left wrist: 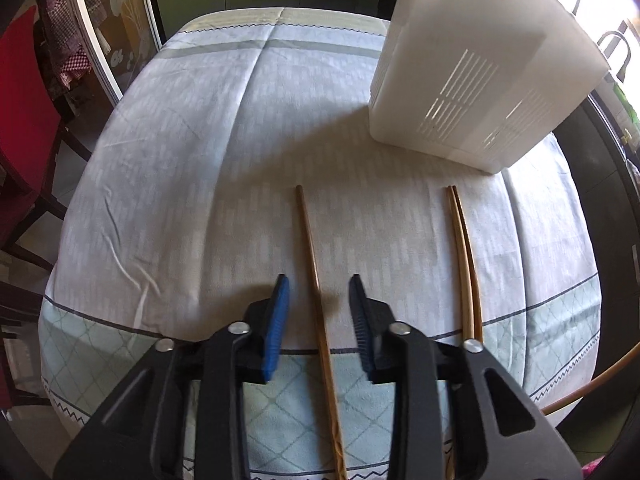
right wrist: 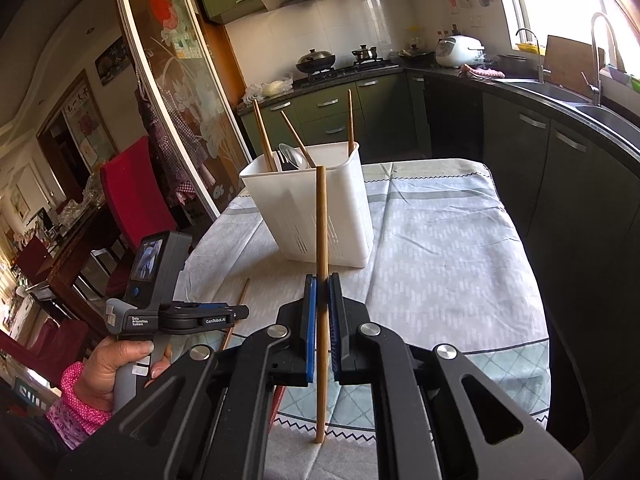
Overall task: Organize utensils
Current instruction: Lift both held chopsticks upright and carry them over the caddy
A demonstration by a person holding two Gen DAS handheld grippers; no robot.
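The white utensil caddy (right wrist: 308, 208) already holds three chopsticks and a spoon (right wrist: 294, 157). The right tool (right wrist: 322, 292) is clamped on a fourth chopstick (right wrist: 321, 240). The left tool (left wrist: 319, 292), jaws apart, straddles one chopstick (left wrist: 310, 236) near the table's (left wrist: 200, 160) front edge; two more (left wrist: 464, 260) lie beside it.

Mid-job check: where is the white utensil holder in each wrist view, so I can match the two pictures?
Left wrist: the white utensil holder fills the upper right, standing on the tablecloth beyond the loose chopsticks.
Right wrist: it stands at centre, above the right tool, with chopsticks and a spoon inside.
Shared landmark: the slotted vents low on the holder's wall.
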